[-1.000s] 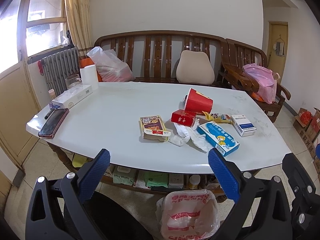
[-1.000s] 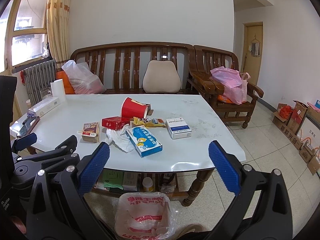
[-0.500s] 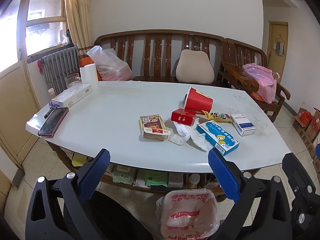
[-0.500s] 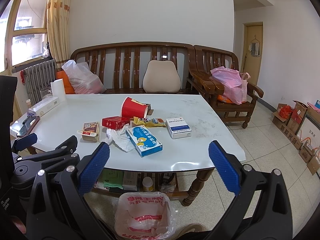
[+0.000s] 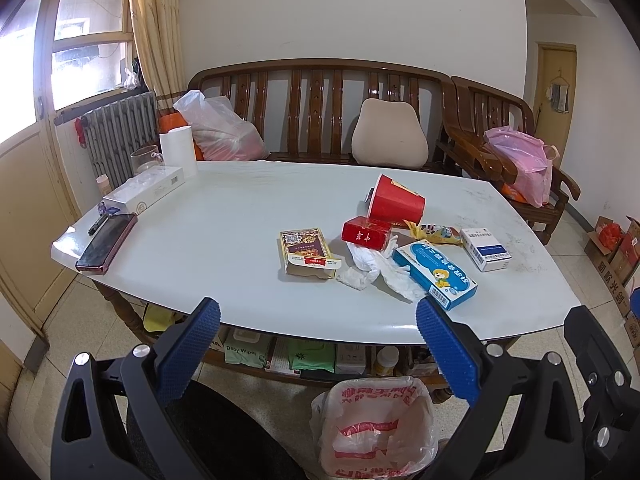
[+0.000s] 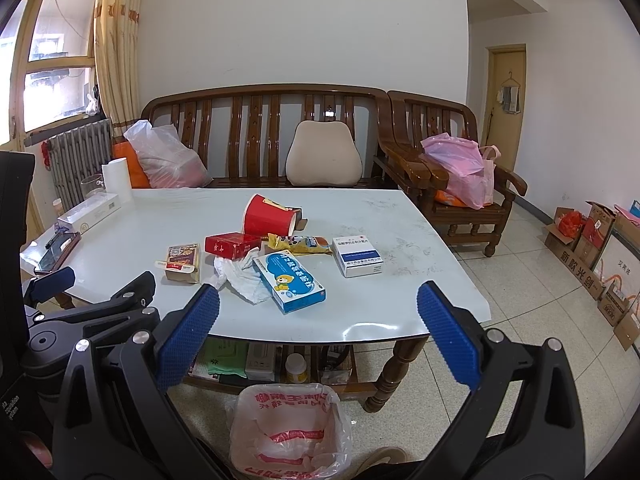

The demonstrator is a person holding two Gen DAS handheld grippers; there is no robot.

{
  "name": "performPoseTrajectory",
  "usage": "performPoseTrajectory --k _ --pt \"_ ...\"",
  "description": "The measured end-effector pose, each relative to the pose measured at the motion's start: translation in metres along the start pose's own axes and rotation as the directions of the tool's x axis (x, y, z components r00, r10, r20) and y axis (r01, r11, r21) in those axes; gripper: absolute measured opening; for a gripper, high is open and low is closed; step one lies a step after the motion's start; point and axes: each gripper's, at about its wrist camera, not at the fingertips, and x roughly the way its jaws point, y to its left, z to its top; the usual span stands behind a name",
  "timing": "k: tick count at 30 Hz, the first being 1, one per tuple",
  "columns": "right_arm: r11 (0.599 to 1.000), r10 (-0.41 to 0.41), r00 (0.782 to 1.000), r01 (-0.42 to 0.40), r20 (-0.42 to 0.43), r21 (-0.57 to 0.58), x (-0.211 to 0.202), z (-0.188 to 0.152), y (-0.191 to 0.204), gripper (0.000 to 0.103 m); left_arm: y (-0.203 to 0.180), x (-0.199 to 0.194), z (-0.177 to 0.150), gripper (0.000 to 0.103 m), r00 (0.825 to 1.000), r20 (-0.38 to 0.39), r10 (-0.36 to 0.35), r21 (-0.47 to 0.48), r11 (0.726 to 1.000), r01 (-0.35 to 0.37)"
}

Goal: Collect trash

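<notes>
Trash lies clustered on the white counter (image 5: pixel 224 216): a tipped red cup (image 5: pixel 394 202), a red pack (image 5: pixel 366 234), a snack wrapper (image 6: pixel 298 244), crumpled tissue (image 5: pixel 376 268), a blue box (image 5: pixel 434 274), a brown carton (image 5: pixel 306 252) and a white box (image 6: pixel 358 256). My left claw (image 5: pixel 316 344) and right claw (image 6: pixel 318 334) both gape wide and hold nothing, short of the counter's near edge, above the bag-lined bin (image 6: pixel 290 428) on the floor.

Left gripper (image 5: pixel 318 344), across the lower frame: black angular plastic arms ending in two blue, finely dimpled pads (image 5: pixel 188 350), with round silver screws along each arm. Right gripper (image 6: pixel 318 342) looks identical; partial white lettering marks its black body at lower left.
</notes>
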Motion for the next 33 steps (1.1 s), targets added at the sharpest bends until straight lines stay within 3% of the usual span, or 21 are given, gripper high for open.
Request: performPoseTrajectory --k 17,22,27,30,33 --pt "1.000 0.020 1.000 -0.020 -0.009 0.001 0.004 0.004 0.000 0.097 -0.004 0.001 0.008 0.096 0.999 -0.035 -0.006 0.012 1.000 0.006" --pt "1.000 0.011 1.000 -0.011 -0.007 -0.022 0.014 0.014 0.001 0.097 -0.005 0.009 0.021 0.096 0.998 -0.068 -0.013 0.037 0.999 0.016" --pt "0.996 0.068 0.998 -0.068 0.008 -0.062 0.026 0.031 -0.009 0.097 0.004 0.021 0.043 0.096 0.991 -0.126 -0.053 0.055 0.997 0.060" --pt "0.985 0.118 0.993 -0.120 -0.024 -0.124 0.042 0.042 -0.017 0.097 0.015 0.031 0.061 0.096 0.987 -0.154 -0.031 0.074 0.996 0.043" --pt "0.961 0.123 0.986 -0.147 -0.113 -0.233 0.065 0.053 -0.021 0.097 0.028 0.043 0.080 0.096 0.981 -0.194 -0.012 0.094 0.995 0.030"
